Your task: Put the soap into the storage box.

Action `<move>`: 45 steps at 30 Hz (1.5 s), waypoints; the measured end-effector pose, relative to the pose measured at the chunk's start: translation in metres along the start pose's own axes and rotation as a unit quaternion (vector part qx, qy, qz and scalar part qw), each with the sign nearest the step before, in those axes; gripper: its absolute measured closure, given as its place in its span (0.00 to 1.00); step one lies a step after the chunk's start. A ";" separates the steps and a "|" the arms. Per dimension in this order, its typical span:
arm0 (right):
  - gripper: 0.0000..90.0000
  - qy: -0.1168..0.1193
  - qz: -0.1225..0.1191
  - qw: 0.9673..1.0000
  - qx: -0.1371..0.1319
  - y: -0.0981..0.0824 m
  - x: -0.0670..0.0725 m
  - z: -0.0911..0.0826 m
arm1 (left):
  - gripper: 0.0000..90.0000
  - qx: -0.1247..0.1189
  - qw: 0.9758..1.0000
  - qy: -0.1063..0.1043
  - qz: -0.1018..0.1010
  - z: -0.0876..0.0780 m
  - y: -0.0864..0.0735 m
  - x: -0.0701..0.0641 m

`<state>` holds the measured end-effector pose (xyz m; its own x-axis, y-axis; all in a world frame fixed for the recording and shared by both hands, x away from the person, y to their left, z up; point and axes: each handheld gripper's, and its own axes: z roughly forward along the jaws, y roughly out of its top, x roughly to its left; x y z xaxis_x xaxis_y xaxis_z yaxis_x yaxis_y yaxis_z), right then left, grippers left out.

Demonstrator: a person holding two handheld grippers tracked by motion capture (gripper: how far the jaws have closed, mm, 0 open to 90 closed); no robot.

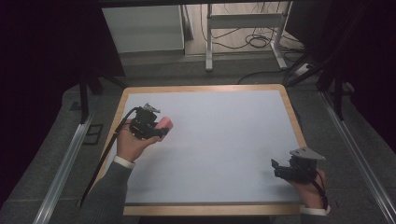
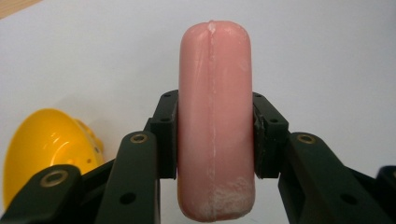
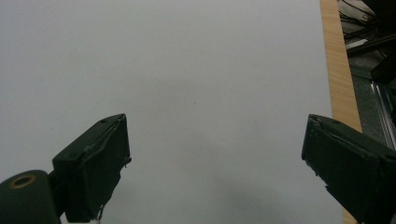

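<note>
Left gripper (image 1: 150, 125) has its jaws clamped on a pink, rounded, smooth bar, soap-like or sausage-shaped (image 2: 215, 121), seam line running down its middle. The pads press on the two flanks at about mid-length; the far end juts beyond the jaws and the near end hangs behind them. Bar is carried above the white-topped table with a wooden rim (image 1: 233, 140), toward the table's far-left part.

Risk, judged: the bar's skin looks slick and its flanks curved, so it could squirt forward or twist along the seam if the squeeze rises or the hand tilts. A yellow, glossy plastic cone-shaped object (image 2: 49, 144) lies on the table just beside the left gripper; a low sweep could knock it.

Left hand (image 1: 130, 144) grips from beneath, jaws pointing toward the table's right side.

Right gripper (image 1: 296, 169) rests near the table's near-right corner, jaws spread wide, nothing between them, well apart from the bar.
</note>
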<state>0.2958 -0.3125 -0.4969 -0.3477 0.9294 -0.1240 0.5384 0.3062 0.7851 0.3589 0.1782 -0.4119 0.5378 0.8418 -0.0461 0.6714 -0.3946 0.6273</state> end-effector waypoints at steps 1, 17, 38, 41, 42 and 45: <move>0.08 0.000 0.000 1.000 -0.001 0.000 0.000 0.000 | 0.67 -0.001 1.000 0.001 0.000 -0.001 0.000 0.001; 0.08 0.001 -0.004 1.000 -0.012 0.001 0.000 -0.002 | 0.67 -0.007 1.000 0.020 -0.011 -0.006 -0.002 0.016; 0.09 0.000 -0.007 1.000 -0.010 0.001 0.002 -0.001 | 0.67 -0.004 0.998 0.041 -0.054 -0.013 -0.016 0.051; 0.09 0.000 -0.007 1.000 -0.009 0.000 0.002 -0.001 | 0.67 -0.002 0.997 0.044 -0.056 -0.013 -0.018 0.054; 0.09 0.000 -0.007 1.000 -0.008 0.000 0.002 0.000 | 0.67 -0.002 0.997 0.046 -0.057 -0.013 -0.019 0.055; 0.09 0.000 -0.007 1.000 -0.008 0.000 0.002 -0.001 | 0.67 -0.002 0.997 0.047 -0.063 -0.011 -0.021 0.059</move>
<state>0.2949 -0.3109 -0.4965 -0.3546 0.9252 -0.1354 0.5206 0.3156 0.7933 0.3713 0.2402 -0.4195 0.3992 0.9154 -0.0515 0.7285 -0.2826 0.6241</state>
